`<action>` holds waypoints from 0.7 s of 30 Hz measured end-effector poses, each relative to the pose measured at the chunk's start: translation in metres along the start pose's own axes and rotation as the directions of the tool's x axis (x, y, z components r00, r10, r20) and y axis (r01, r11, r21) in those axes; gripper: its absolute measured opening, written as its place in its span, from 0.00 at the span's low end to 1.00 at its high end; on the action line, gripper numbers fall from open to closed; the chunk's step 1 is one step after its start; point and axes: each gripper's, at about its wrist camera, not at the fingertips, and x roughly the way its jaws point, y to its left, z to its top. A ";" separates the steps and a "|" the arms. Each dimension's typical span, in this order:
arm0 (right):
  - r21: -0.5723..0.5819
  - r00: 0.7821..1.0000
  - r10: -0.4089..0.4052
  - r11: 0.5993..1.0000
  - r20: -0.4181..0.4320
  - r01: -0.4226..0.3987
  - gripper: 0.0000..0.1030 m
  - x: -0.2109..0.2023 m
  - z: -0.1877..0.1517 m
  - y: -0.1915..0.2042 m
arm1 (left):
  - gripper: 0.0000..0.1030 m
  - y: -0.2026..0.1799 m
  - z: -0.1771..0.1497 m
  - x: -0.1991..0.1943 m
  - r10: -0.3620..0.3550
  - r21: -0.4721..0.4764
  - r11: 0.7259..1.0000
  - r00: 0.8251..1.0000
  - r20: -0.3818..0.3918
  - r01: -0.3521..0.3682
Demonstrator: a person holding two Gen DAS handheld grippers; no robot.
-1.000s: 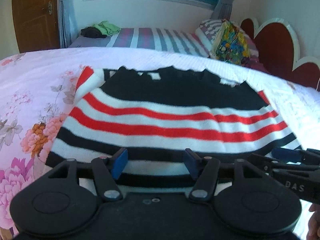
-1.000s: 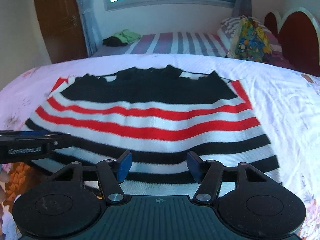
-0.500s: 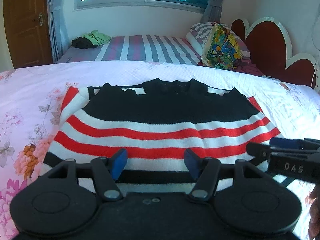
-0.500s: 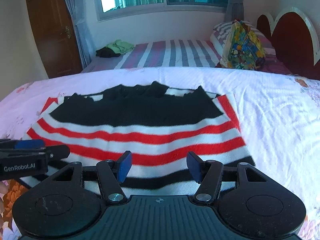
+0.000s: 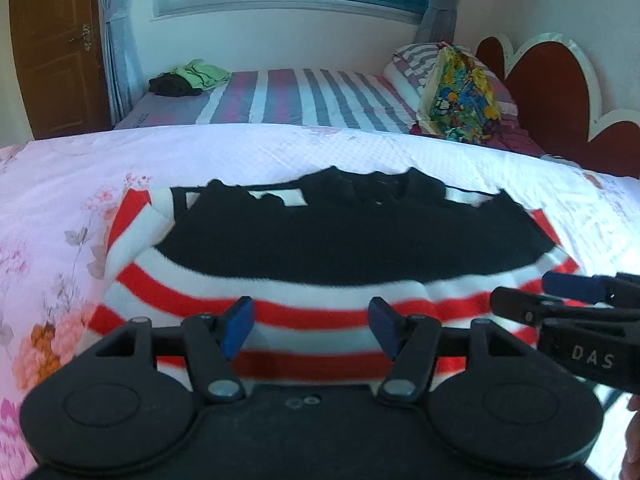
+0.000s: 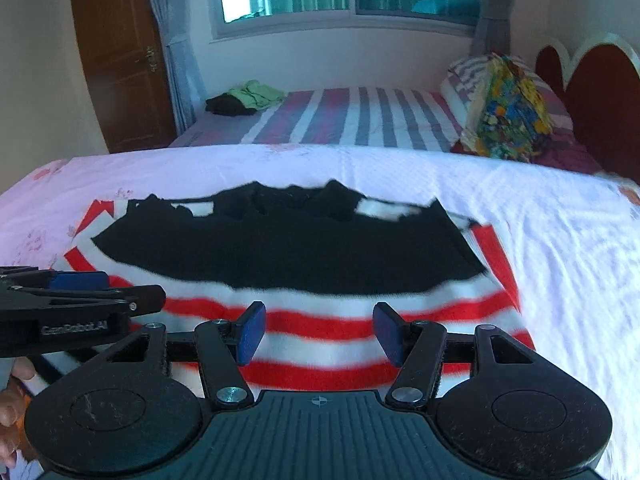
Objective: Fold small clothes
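A knitted sweater with black, white and red stripes (image 5: pixel 328 264) is seen spread on the floral pink bed sheet (image 5: pixel 60 208), partly folded; further folds appear to remain. Both the left hand-held gripper (image 5: pixel 311 322) and right hand-held gripper (image 6: pixel 320 330) are held spread above it, pinching nothing

Fuzzy knit sweater (image 5: pixel 328 240), matt plastic fingers (image 5: pixel 238 326)
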 end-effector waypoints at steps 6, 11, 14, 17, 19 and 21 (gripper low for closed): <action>-0.045 1.000 0.005 0.999 -0.024 -0.006 0.58 0.040 0.017 0.002 | 0.63 0.017 0.013 0.039 0.027 -0.009 1.000 0.999 -0.026 -0.028; -0.038 0.998 -0.051 0.998 -0.037 0.049 0.58 0.075 0.015 -0.015 | 0.52 0.045 0.020 0.052 0.058 -0.122 0.991 0.998 0.008 -0.057; 0.002 0.998 -0.056 0.998 -0.036 0.056 0.58 0.078 0.018 -0.022 | 0.49 0.047 0.022 0.053 0.059 -0.124 0.991 0.998 0.011 -0.057; -0.020 0.997 -0.066 0.998 -0.036 0.065 0.58 0.066 0.020 -0.013 | 0.49 0.041 0.021 0.042 0.067 -0.104 0.992 0.998 -0.005 -0.067; 0.003 1.000 -0.018 1.000 -0.016 0.018 0.58 0.048 0.019 -0.009 | 0.57 0.042 0.017 0.026 0.071 -0.119 0.990 0.997 0.004 -0.070; 0.006 1.000 0.018 1.000 -0.007 -0.018 0.58 0.031 0.014 -0.002 | 0.65 0.046 0.008 0.005 0.074 -0.145 0.987 0.997 0.031 -0.069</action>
